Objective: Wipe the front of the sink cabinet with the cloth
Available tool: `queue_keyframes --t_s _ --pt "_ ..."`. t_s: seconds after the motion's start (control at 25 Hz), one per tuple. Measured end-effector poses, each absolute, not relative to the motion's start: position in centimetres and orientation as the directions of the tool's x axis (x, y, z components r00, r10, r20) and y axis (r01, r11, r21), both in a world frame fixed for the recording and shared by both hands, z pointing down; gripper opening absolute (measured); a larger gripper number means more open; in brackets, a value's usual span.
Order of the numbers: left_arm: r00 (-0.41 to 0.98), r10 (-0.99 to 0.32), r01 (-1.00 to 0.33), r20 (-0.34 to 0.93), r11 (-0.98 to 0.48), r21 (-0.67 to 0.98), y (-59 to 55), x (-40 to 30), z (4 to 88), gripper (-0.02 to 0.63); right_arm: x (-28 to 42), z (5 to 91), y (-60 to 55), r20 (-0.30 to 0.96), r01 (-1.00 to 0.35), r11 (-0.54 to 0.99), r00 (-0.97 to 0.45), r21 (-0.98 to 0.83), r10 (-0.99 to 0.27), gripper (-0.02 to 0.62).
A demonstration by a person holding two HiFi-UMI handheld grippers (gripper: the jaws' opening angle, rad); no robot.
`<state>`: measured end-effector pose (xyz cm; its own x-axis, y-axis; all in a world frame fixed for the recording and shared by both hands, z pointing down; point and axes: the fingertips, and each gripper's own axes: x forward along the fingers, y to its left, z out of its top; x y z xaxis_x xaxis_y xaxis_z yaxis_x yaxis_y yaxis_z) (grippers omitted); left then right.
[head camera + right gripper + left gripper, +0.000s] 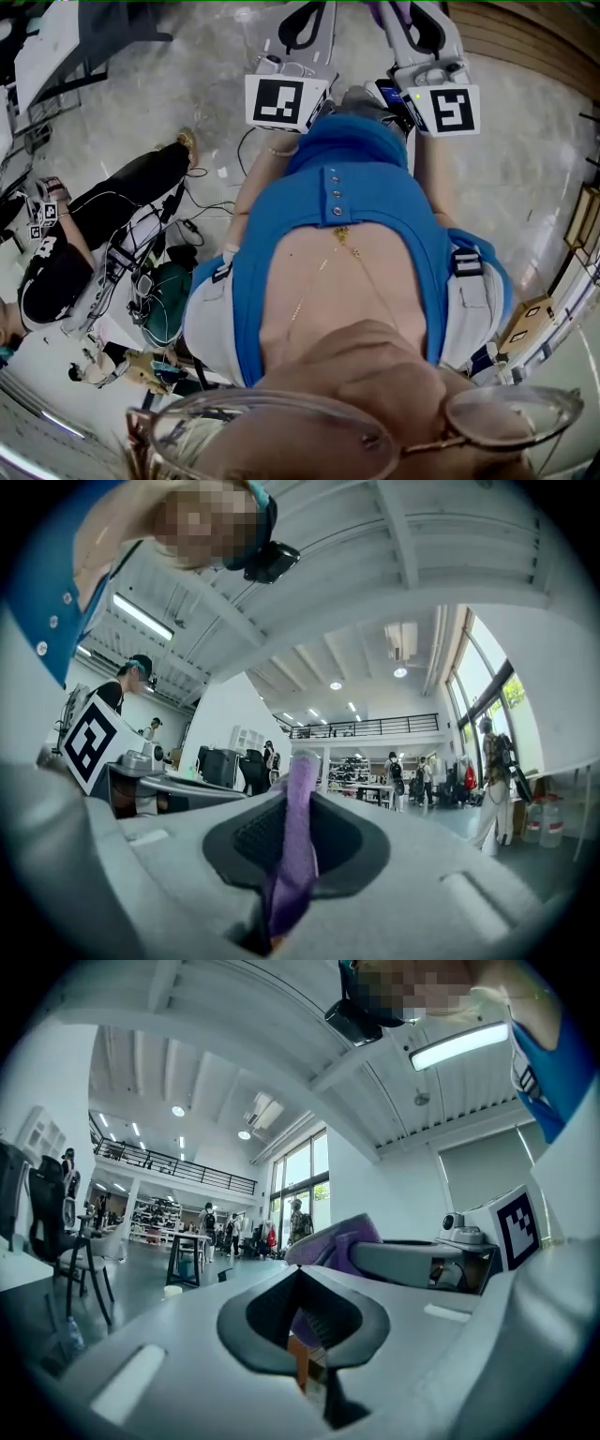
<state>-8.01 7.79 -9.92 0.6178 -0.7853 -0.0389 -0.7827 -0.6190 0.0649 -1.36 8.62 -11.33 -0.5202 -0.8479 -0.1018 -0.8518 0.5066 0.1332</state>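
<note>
1. Both grippers are held up side by side in front of the person's chest, jaws pointing away from the body. In the head view the left gripper [307, 21] and the right gripper [422, 23] reach to the top edge, each with a black-and-white marker cube.
2. The right gripper's jaws are clamped on a purple cloth [295, 855]. The cloth stands as a narrow upright fold between them, poking out past the tips.
3. The left gripper's jaws are pressed together, with nothing pinched between them. From its own view, the cloth shows just beyond them, bunched at the other gripper.
4. The head view looks steeply down over glasses [281, 431] and a blue shirt [347, 187] to a pale glossy floor [216, 66].
5. Another person [103, 225] in dark clothes sits low on the floor at the left, among cables.
6. Both gripper views look out into a big white hall with tall windows [305, 1171], a balcony railing [366, 727], a table [187, 1251] and distant standing people.
</note>
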Motion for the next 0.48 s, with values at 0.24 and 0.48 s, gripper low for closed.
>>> queue_keyframes --t_s 0.24,0.48 --pt "0.624 -0.78 -0.776 -0.048 -0.626 0.072 10.5 -6.4 -9.8 -0.005 0.1 -11.0 11.1 -0.094 -0.858 0.494 -0.508 0.138 -0.856 0.051" --pt "0.618 -0.786 -0.782 -0.035 -0.618 0.078 12.5 -4.7 -8.7 -0.003 1.1 -10.0 13.5 -0.063 -0.843 0.519 -0.531 0.144 -0.845 0.051"
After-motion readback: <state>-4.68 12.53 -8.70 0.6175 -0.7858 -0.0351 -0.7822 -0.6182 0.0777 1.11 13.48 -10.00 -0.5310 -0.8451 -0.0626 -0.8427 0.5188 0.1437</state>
